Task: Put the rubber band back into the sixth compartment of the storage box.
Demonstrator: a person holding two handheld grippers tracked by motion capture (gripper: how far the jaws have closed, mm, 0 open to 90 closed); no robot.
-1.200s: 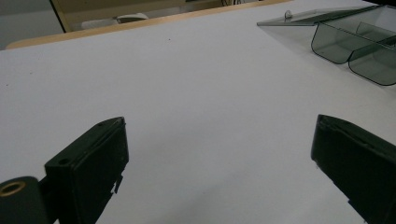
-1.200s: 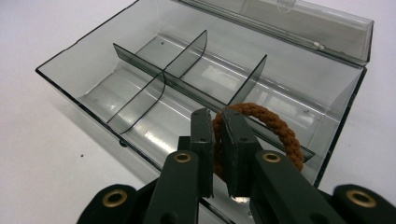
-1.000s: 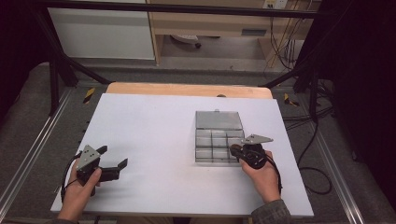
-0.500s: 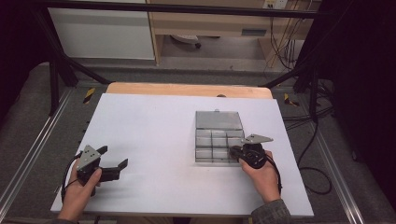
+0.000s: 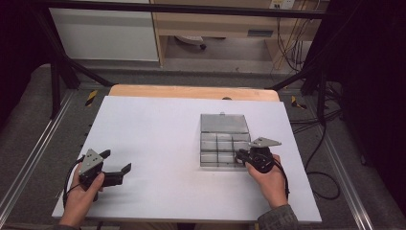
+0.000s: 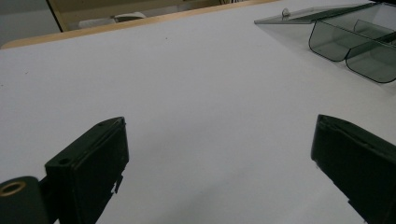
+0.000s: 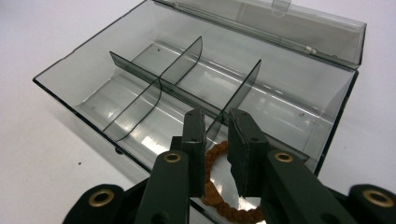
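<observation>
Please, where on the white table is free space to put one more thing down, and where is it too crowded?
Free: the wide white table between the left hand-held gripper and the clear box. Also the far strip behind its lid. Crowded: the box's near right corner, where the right hand-held gripper is over the brown bead bracelet.

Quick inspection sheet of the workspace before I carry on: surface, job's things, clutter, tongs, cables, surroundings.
Surface: white tabletop, bare around the work.
Job's things: clear compartment box, lid open; brown bead bracelet in a near compartment.
Clutter: nothing seen.
Tongs: right tongs over the bracelet, jaws have just been opening slightly, narrow gap, pads apart from the beads; left tongs open wide, nothing between them.
Cables: one trailing from each hand; more on the floor at right.
Surroundings: cabinets behind, dark frame.
</observation>
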